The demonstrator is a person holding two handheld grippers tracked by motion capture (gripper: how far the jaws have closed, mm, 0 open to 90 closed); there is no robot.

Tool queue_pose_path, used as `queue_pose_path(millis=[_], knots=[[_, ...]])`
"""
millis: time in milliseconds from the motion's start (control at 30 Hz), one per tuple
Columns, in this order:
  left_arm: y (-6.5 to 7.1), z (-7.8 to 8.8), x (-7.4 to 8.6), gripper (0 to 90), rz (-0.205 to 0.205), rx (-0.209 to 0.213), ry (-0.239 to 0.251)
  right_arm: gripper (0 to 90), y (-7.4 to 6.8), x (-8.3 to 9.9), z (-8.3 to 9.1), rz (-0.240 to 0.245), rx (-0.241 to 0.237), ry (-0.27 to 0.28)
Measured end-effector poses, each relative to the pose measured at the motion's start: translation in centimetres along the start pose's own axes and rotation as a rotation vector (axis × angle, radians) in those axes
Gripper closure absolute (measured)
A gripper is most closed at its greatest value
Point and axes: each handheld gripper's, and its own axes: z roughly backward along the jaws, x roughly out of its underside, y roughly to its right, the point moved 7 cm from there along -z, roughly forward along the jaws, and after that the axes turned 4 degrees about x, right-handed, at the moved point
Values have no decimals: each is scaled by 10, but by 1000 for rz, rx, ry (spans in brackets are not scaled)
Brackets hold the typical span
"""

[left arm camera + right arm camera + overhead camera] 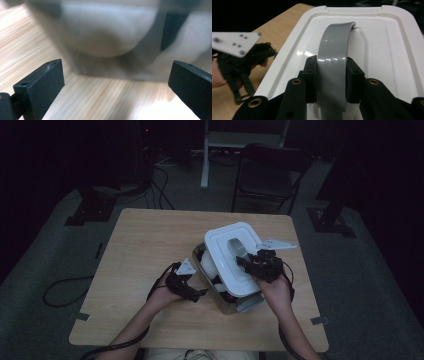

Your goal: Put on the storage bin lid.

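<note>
Right gripper view: right gripper (331,75) clamped on grey arched handle (334,57) of white lid (232,255), tilted over the metal container (227,306) mid-table. Container contents hard to make out. Left gripper (186,287) jaws apart, empty, beside it. Table (145,245) bare on the left.

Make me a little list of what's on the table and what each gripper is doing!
table: wooden table, dim room
box: clear box near the table's front edge, white things inside, too dim to name
lid: white lid with a grey handle, tilted above the box
right gripper: right gripper has its jaws shut on the handle and holds the lid
left gripper: left gripper is beside the box's left wall, jaws open, holding nothing
behind the table: a dark chair
</note>
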Motion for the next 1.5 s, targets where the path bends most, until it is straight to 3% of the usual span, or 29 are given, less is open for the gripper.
queue_pose_path(millis=[233, 333, 467, 600, 767, 933, 967, 1033, 1133, 1200, 1267, 1367, 1500], knots=[[-10, 14, 12, 10, 22, -32, -3, 677, -14, 14, -23, 31, -57, -80], [-14, 19, 16, 10, 40, -36, -1, 678, -14, 13, -26, 33, -58, -85], [-15, 19, 21, 10, 58, -34, 1, 678, -19, 14, -27, 21, -121, -99], [-14, 18, 24, 10, 57, -34, -4, 678, -19, 15, -29, 44, -122, -107], [-13, 18, 24, 10, 56, -38, 0, 678, -13, 21, -31, 39, -149, -116], [-12, 18, 24, 10, 58, -36, 6, 678, -12, 26, -29, 47, -140, -95], [-12, 17, 24, 10, 59, -33, 7, 679, -13, 29, -29, 48, -162, -101], [-11, 16, 24, 10, 55, -31, 2, 679, -13, 32, -28, 47, -152, -83], [-12, 13, 24, 10, 58, -33, -6, 679, -18, 32, -31, 84, -121, -97], [-11, 13, 23, 10, 64, -29, 5, 679, -16, 32, -31, 70, -130, -82], [-11, 13, 22, 10, 66, -31, 10, 677, -18, 32, -31, 92, -106, -81], [-11, 14, 19, 10, 68, -31, 17, 675, -18, 32, -31, 77, -113, -88], [-14, 17, 16, 10, 74, -39, 30, 665, -19, 28, -29, 80, -87, -96]])
